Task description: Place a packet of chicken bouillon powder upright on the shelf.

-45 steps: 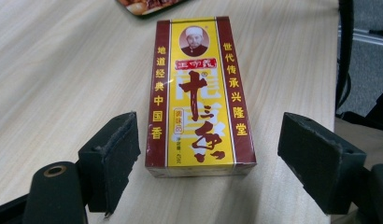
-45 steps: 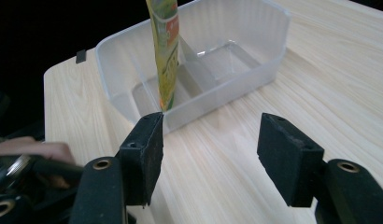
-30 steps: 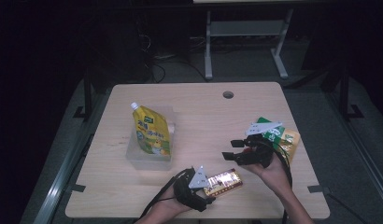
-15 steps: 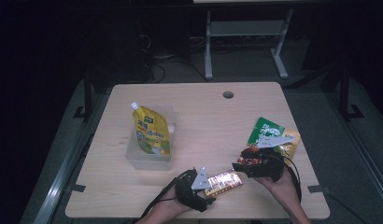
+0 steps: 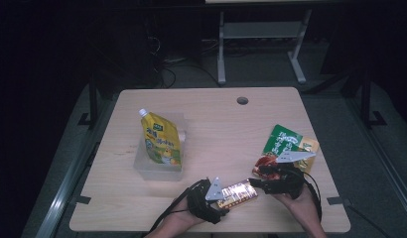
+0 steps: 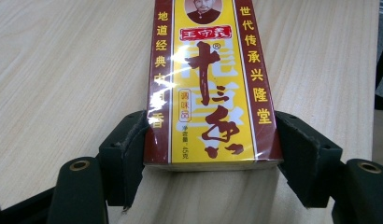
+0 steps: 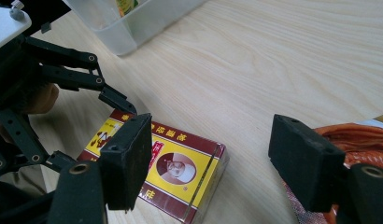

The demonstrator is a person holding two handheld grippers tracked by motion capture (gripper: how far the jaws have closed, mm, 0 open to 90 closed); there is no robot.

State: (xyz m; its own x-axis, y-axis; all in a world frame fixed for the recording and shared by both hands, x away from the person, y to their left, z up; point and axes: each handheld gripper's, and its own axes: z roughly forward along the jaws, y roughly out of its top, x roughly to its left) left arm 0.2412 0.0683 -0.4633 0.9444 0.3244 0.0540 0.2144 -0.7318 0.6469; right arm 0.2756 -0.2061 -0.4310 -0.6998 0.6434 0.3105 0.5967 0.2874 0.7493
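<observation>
A yellow and dark red box (image 5: 237, 193) with Chinese print lies flat near the table's front edge. My left gripper (image 5: 225, 197) has its two pads against the long sides of the box (image 6: 210, 93) at its near end; its jaws have just been closing on it. My right gripper (image 5: 257, 177) hovers open just right of the box's far end, and its jaws have just been opening. In the right gripper view the box (image 7: 175, 170) lies partly behind the left jaw of my right gripper (image 7: 217, 158), with bare table between the jaws.
A clear plastic tub (image 5: 142, 166) at mid left holds a yellow spout pouch (image 5: 162, 141). Green (image 5: 283, 141), yellow (image 5: 309, 146) and red-orange (image 5: 263, 163) packets lie at the right, beside my right hand. A cable hole (image 5: 242, 100) sits near the far edge.
My right gripper has come down and to the left, from over the packets to the far end of the box. The left gripper and the box have stayed put.
</observation>
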